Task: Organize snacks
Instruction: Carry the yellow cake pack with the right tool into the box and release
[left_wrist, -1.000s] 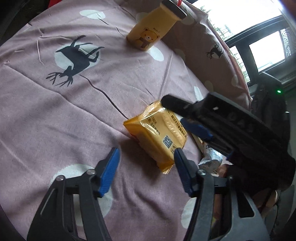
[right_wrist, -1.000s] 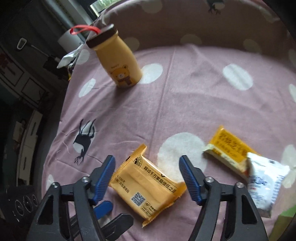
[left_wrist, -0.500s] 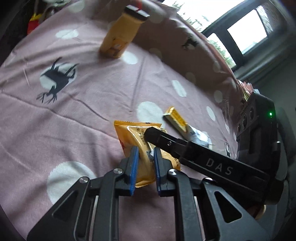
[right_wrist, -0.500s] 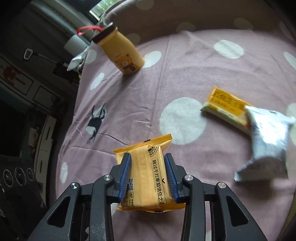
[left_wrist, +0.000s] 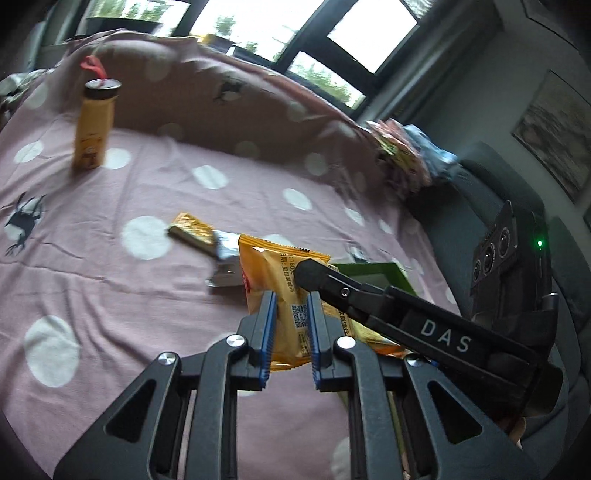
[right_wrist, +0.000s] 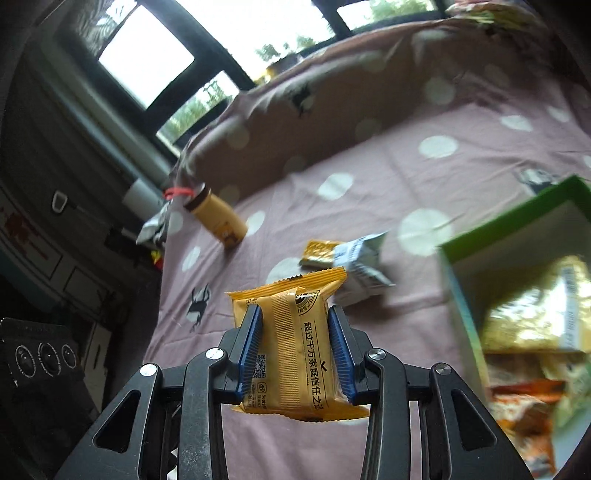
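Both grippers are shut on one orange snack packet (left_wrist: 284, 291), held lifted above the pink spotted cloth (left_wrist: 110, 295). My left gripper (left_wrist: 290, 325) pinches its near end. My right gripper (right_wrist: 293, 350) clamps the same orange snack packet (right_wrist: 291, 332) across its middle, and its black finger crosses the left wrist view. A green box (right_wrist: 517, 229) with several wrapped snacks inside stands at the right; the green box (left_wrist: 373, 273) shows behind the packet in the left wrist view. A small yellow bar (left_wrist: 190, 232) and a silver packet (left_wrist: 225, 258) lie on the cloth.
A yellow bear bottle (left_wrist: 94, 129) with a dark cap stands at the far left; the yellow bear bottle (right_wrist: 218, 218) shows in the right wrist view too. A raised cloth-covered back (left_wrist: 221, 99) borders the far side. Crumpled fabric (left_wrist: 406, 155) lies at the far right corner.
Both grippers closed on the orange packet and lifted it off the cloth. They have swung right, bringing the green box into view.
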